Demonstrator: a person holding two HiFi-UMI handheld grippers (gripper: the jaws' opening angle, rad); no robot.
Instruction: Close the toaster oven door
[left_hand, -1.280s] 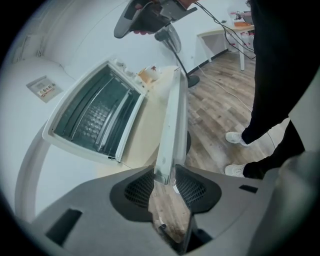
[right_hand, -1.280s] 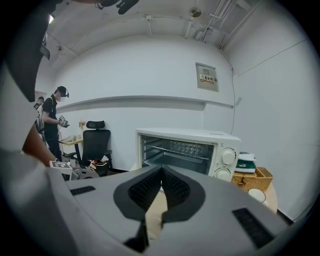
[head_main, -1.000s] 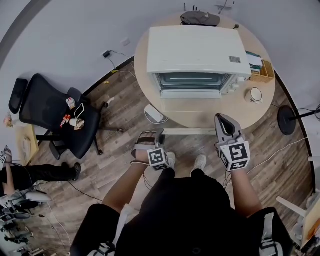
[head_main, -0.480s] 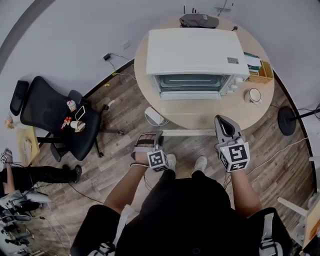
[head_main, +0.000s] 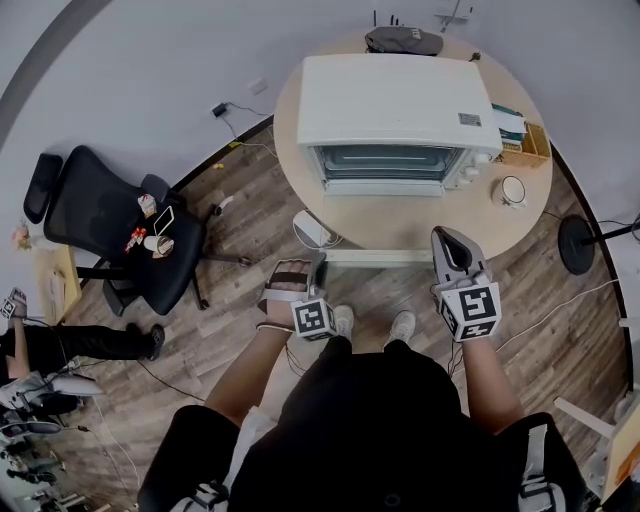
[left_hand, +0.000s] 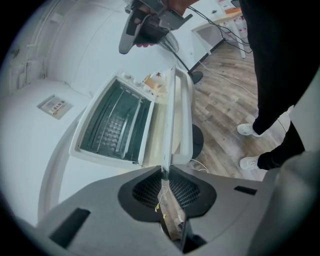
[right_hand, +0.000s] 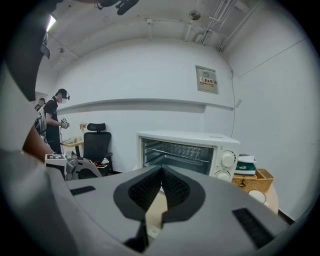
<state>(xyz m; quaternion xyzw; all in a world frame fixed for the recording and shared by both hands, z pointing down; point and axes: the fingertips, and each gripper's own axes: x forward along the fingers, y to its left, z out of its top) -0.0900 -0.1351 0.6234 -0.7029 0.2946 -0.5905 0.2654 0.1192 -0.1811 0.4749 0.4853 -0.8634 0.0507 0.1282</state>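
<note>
The white toaster oven stands on the round table with its door folded down flat over the table's front edge. My left gripper hangs off the door's left end, below and beside it. In the left gripper view the door shows edge-on just beyond my left gripper. Its jaws are closing to a narrow slit with nothing between them. My right gripper hovers by the door's right end, shut and empty. It faces the oven with its own tips together.
A mug and a wicker basket sit right of the oven, and a black device lies behind it. A black office chair stands at the left, with another person beyond it. A lamp base stands at the right.
The left gripper's fingers have drawn closer together and it has shifted slightly. The right gripper and the oven door have stayed put.
</note>
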